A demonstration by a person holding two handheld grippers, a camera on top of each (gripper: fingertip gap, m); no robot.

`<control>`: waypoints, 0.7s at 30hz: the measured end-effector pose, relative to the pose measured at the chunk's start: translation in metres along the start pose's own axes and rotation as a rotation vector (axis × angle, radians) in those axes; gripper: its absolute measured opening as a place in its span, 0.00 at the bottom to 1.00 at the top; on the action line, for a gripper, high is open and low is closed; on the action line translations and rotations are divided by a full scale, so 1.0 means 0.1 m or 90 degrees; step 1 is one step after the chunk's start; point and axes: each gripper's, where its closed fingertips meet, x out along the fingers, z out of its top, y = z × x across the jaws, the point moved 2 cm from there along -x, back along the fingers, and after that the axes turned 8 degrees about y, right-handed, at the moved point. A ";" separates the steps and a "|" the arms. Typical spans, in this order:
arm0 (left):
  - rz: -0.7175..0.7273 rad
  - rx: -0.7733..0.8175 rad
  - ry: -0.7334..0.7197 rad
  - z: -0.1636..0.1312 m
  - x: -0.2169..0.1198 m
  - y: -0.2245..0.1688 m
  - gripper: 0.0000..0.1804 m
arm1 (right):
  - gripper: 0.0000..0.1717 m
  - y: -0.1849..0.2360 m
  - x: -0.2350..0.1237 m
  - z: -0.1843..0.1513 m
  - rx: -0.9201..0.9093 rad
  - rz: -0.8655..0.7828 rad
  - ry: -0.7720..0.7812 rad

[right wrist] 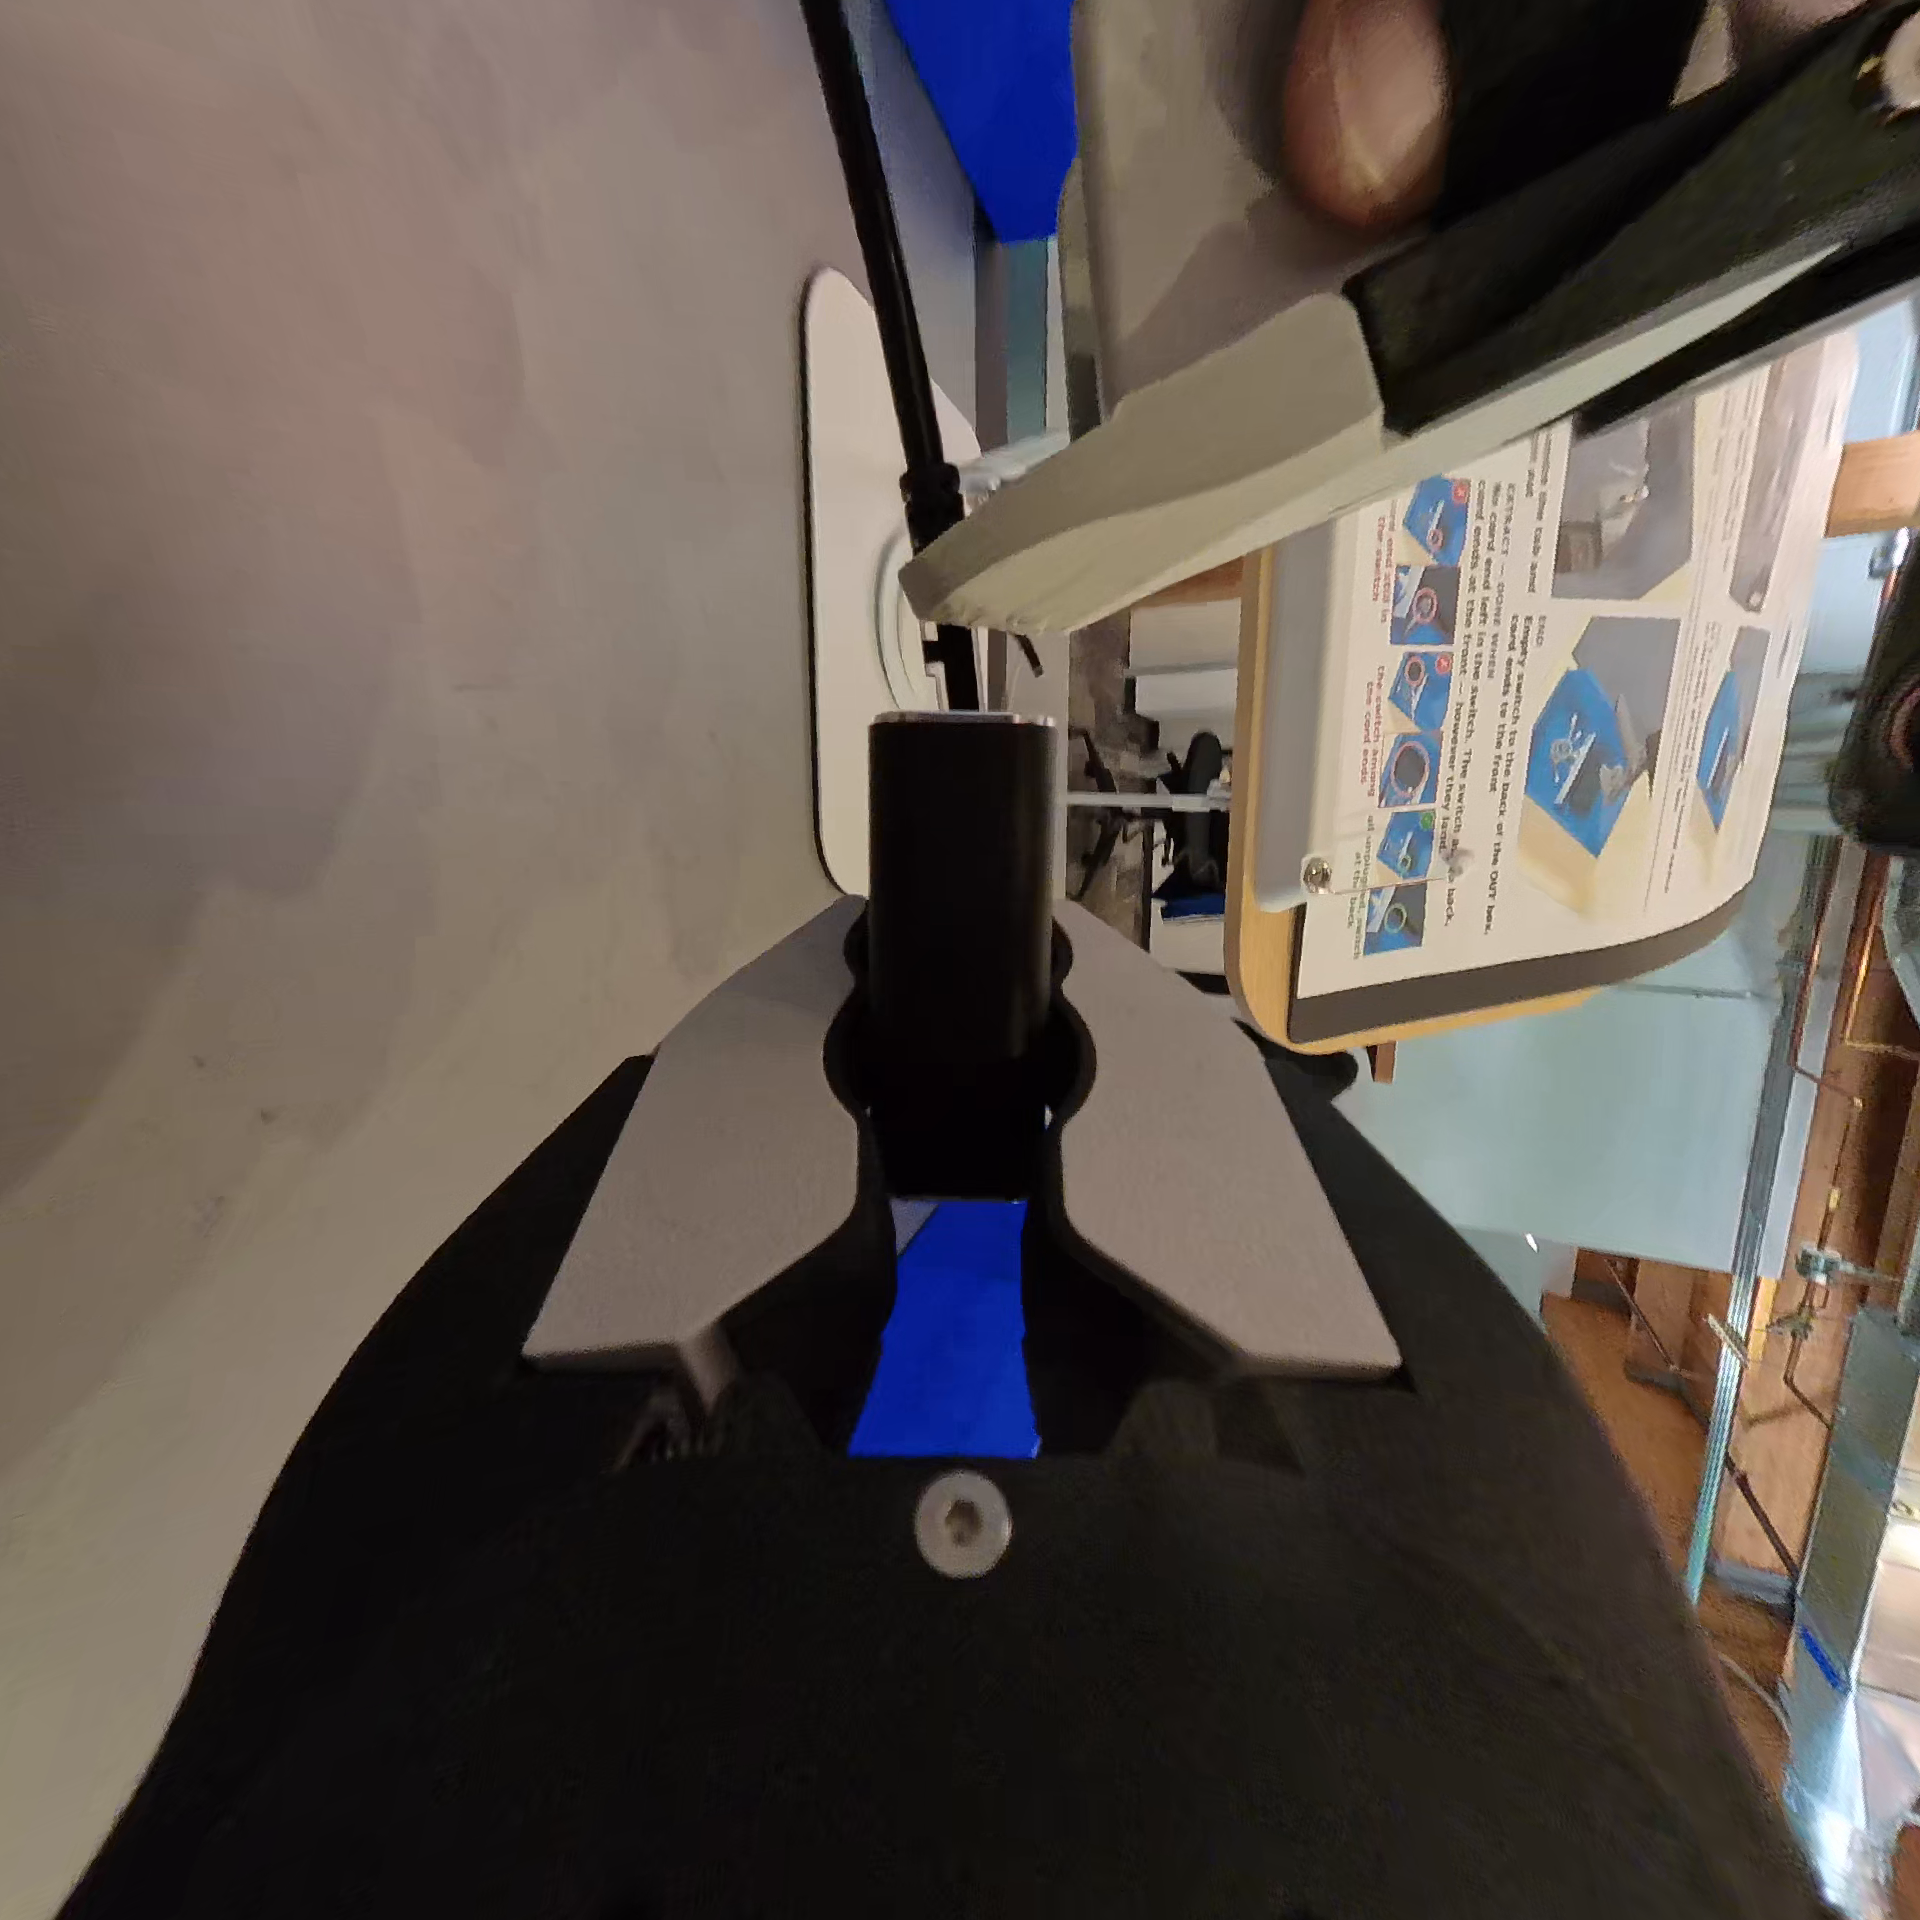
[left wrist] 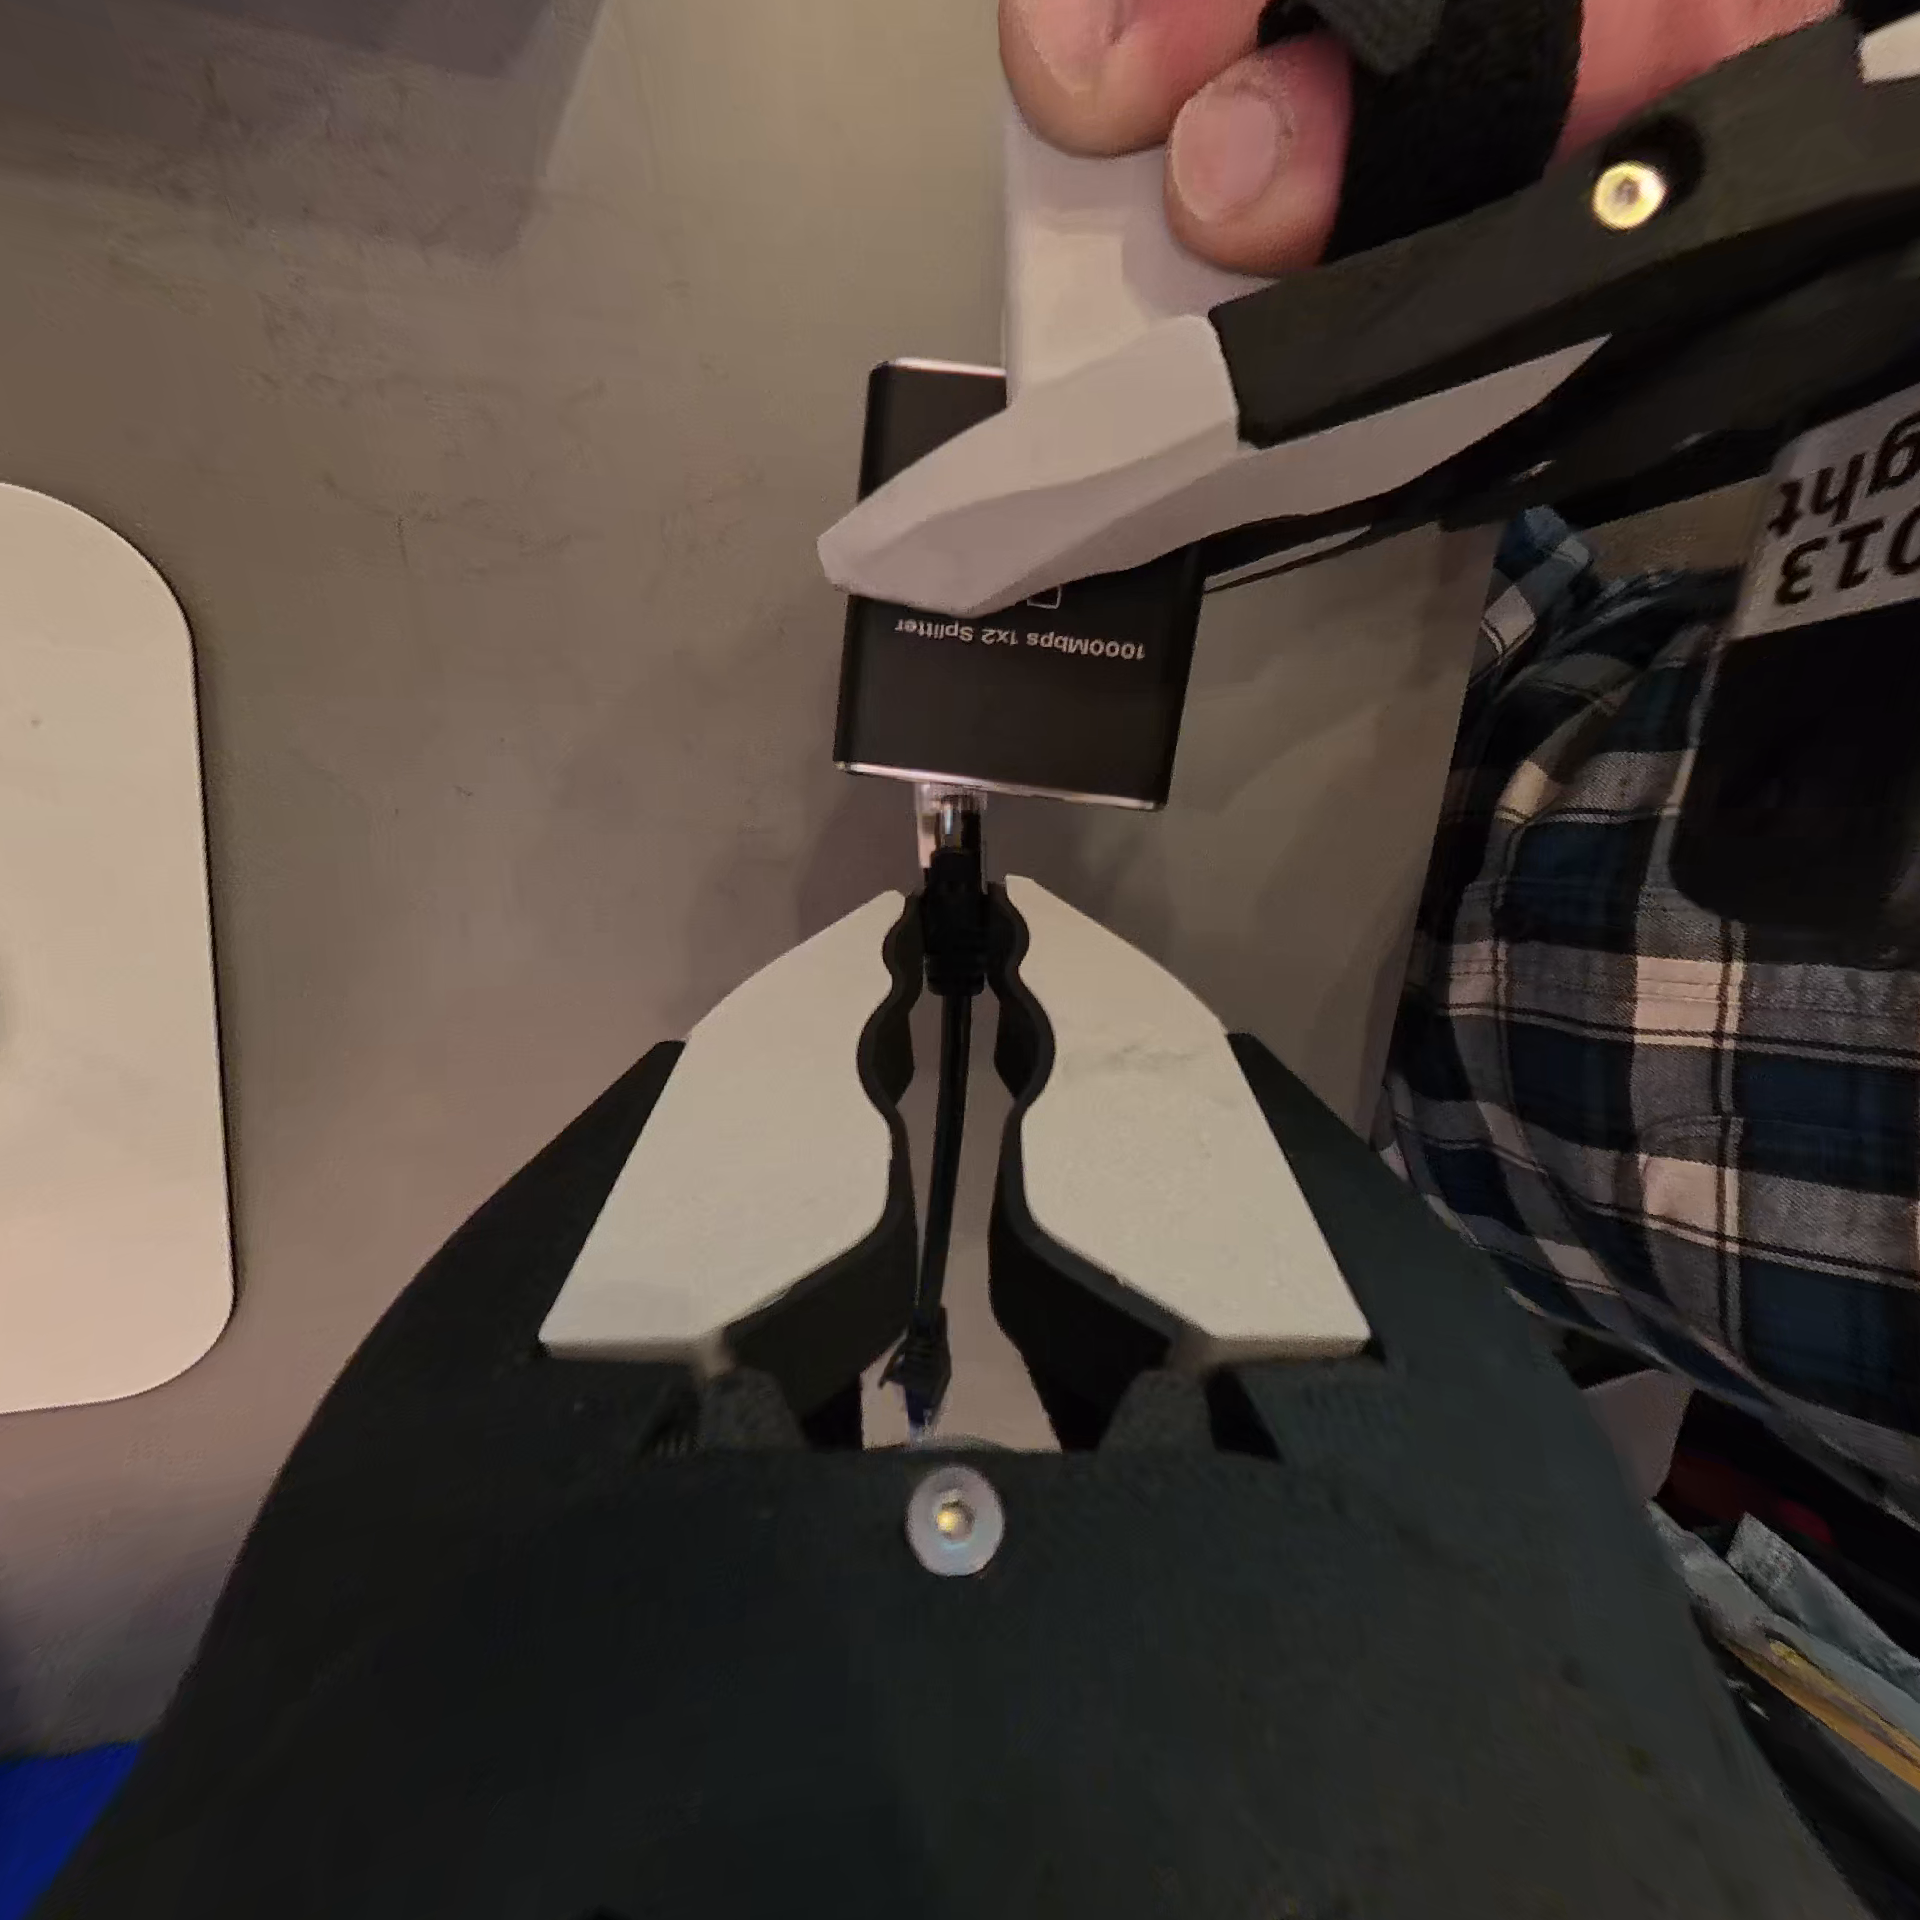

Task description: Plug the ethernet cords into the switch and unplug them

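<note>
Left gripper (left wrist: 958, 940) pinching the cord (left wrist: 951, 1132) boot, right gripper (right wrist: 961, 982) clamping the switch (left wrist: 1013, 665), so push dead straight, no twisting

Grey tabletop (left wrist: 416, 623) with a white rounded-corner pad (left wrist: 94, 935) flat on it.

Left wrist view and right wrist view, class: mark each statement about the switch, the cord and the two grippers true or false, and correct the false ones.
1. The left gripper grips a black ethernet cord just behind its plug. True.
2. The right gripper is open and holds nothing. False: its fingers clamp the black switch.
3. The cord's clear plug is at the switch's port. True.
4. The switch lies flat on the table. False: it is held up in the fingers.
5. The cord is red. False: it is black.
</note>
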 end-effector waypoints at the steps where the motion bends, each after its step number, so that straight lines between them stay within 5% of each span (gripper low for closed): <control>1: 0.001 0.005 -0.005 0.01 -0.01 -0.01 0.06 | 0.15 -0.01 -0.02 0.00 -0.002 -0.002 -0.006; 13: -0.002 0.154 0.032 -0.02 -0.12 -0.19 0.06 | 0.15 -0.12 -0.25 0.16 -0.024 -0.002 -0.078; 21: 0.029 0.168 0.069 -0.04 -0.09 -0.20 0.06 | 0.15 -0.09 -0.30 0.26 -0.044 0.007 -0.079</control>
